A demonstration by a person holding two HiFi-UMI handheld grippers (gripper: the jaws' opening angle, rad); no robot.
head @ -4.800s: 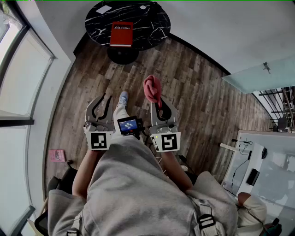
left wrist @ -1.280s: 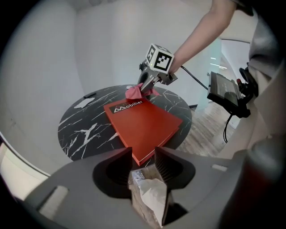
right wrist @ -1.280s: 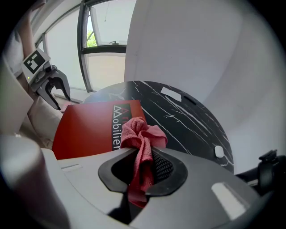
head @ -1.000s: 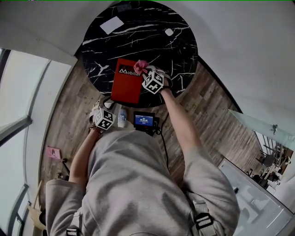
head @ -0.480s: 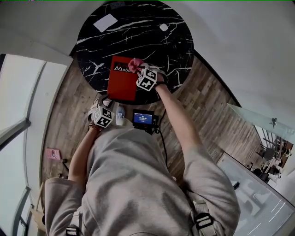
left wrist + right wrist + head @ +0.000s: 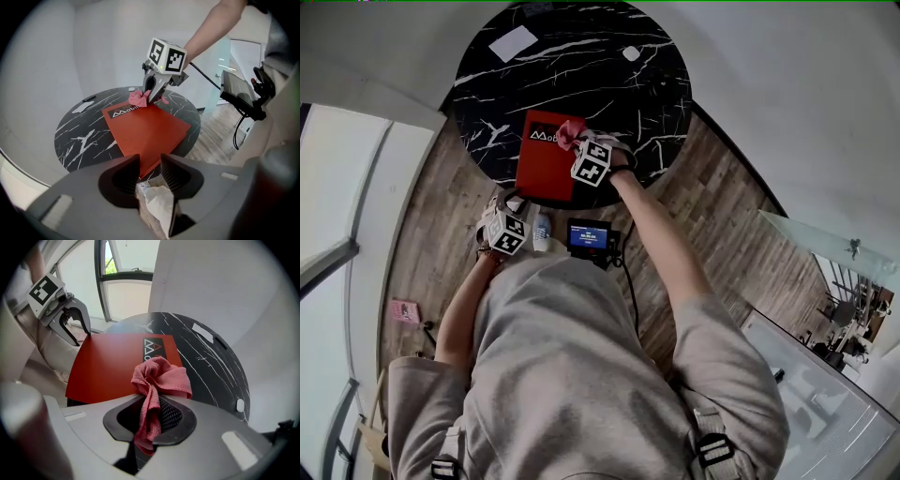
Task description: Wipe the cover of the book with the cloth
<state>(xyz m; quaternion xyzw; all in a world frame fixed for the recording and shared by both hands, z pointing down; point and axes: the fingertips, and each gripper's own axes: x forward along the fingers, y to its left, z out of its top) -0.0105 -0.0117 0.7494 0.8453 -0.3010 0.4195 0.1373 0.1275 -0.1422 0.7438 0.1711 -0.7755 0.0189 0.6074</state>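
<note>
A red book [image 6: 542,161] with a white logo lies on the near side of a round black marble table [image 6: 609,84]. My right gripper [image 6: 578,143] is shut on a pink cloth [image 6: 570,132], and the cloth's bunched end rests on the cover beside the logo. The right gripper view has the cloth [image 6: 161,376] hanging from the jaws over the book [image 6: 110,362]. My left gripper [image 6: 505,202] hovers open at the book's near corner, its fingers [image 6: 75,336] apart and holding nothing. From the left gripper view [image 6: 150,165], the book [image 6: 147,131] lies ahead with the right gripper [image 6: 152,89] on its far end.
A white card [image 6: 514,43] and a small white object [image 6: 631,54] lie on the table's far side. A small screen [image 6: 589,234] hangs at the person's waist, above a shoe [image 6: 542,228]. Windows run along the left, wood floor surrounds the table, a glass panel [image 6: 825,246] stands right.
The person has walked up to the table since the earliest frame. Over the last second the right gripper has slid the cloth leftward along the book's logo end; the left gripper has barely moved.
</note>
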